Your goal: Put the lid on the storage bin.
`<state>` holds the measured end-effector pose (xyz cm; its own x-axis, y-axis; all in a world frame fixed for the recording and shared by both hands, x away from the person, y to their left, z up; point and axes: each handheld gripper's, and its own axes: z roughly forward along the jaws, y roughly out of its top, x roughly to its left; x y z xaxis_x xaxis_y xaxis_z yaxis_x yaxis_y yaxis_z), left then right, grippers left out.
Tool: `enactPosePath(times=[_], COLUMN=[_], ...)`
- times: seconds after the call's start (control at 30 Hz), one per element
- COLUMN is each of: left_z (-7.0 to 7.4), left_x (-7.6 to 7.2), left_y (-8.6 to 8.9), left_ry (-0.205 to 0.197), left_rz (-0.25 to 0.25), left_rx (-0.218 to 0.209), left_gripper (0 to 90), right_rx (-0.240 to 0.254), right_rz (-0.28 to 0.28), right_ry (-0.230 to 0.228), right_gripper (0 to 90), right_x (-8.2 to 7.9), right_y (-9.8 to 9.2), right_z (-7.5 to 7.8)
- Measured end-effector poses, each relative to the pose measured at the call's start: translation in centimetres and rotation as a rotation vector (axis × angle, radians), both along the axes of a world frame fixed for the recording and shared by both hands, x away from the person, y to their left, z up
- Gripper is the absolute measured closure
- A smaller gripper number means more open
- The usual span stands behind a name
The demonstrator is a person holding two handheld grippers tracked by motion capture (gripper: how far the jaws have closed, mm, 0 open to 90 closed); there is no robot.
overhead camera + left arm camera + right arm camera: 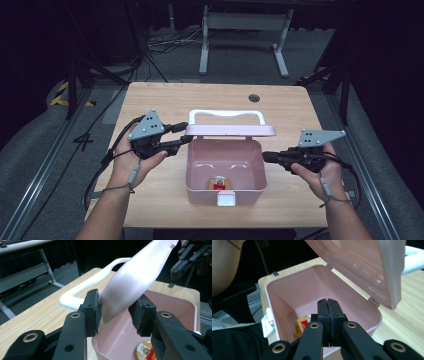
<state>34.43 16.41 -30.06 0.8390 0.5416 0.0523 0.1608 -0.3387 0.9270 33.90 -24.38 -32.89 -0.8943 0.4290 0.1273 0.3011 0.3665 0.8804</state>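
We hold the left gripper (184, 134) at the left end of the raised pink lid (230, 130), and in the left gripper view its two black pads (93, 311) sit on either side of that lid's corner. One pad looks to touch the lid's face, while the other stands just beside it, so we cannot tell whether the lid is truly pinched. The lid stands open, tilted back from the far rim of the pink box (197, 172), with a white handle (226, 115) arching over the table behind it.

Our right gripper (265, 156) rests just outside the right wall of the box, its jaws pressed flat together with nothing between them. In the right gripper view those closed jaws point across the open box.

The box sits near the middle of the wooden table (160, 97), toward the near edge. A white latch (225, 199) sticks out from its near wall. Inside, on the floor by the near wall, lies a small round tin (220, 183) with a yellow and red label.

Our hands hold the grippers from the near edge, one on each side of the box.
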Motion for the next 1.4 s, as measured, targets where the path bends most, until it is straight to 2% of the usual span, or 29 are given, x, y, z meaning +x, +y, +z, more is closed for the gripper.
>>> enactPosePath(times=[0.37, 0.47, 0.7, 1.17, 1.3, 1.4], left_z=[-0.3, -0.5, -1.0, -1.6, -1.7, -1.7], left_x=[-0.7, -0.9, -1.0, -1.0, -1.0, -0.8], left_y=[-0.1, -0.2, 0.3, 0.6, 0.7, 1.1], left_ry=[0.02, 0.028, 0.064, 0.105, 0.118, 0.113], left_rz=[-0.027, -0.034, -0.048, -0.063, -0.066, -0.05], left_rx=[0.052, 0.081, 0.075, 0.103, 0.097, 0.089], left_gripper=[57.0, 55.8, 55.5, 58.3, 56.8, 53.0], right_rx=[0.04, 0.048, 0.06, 0.061, 0.064, 0.069], right_rz=[0.001, 0.002, 0.007, 0.021, 0.022, 0.025], right_ry=[0.005, 0.011, 0.016, 0.031, 0.03, 0.027], right_gripper=[90.0, 90.0, 90.0, 90.0, 90.0, 90.0], right_x=[-0.1, -0.1, 0.1, 0.2, 0.1, 0.1], right_y=[-0.3, -0.2, -0.2, 0.0, 0.0, 0.0], right_z=[0.3, 0.3, 0.3, 0.1, 0.2, 0.2])
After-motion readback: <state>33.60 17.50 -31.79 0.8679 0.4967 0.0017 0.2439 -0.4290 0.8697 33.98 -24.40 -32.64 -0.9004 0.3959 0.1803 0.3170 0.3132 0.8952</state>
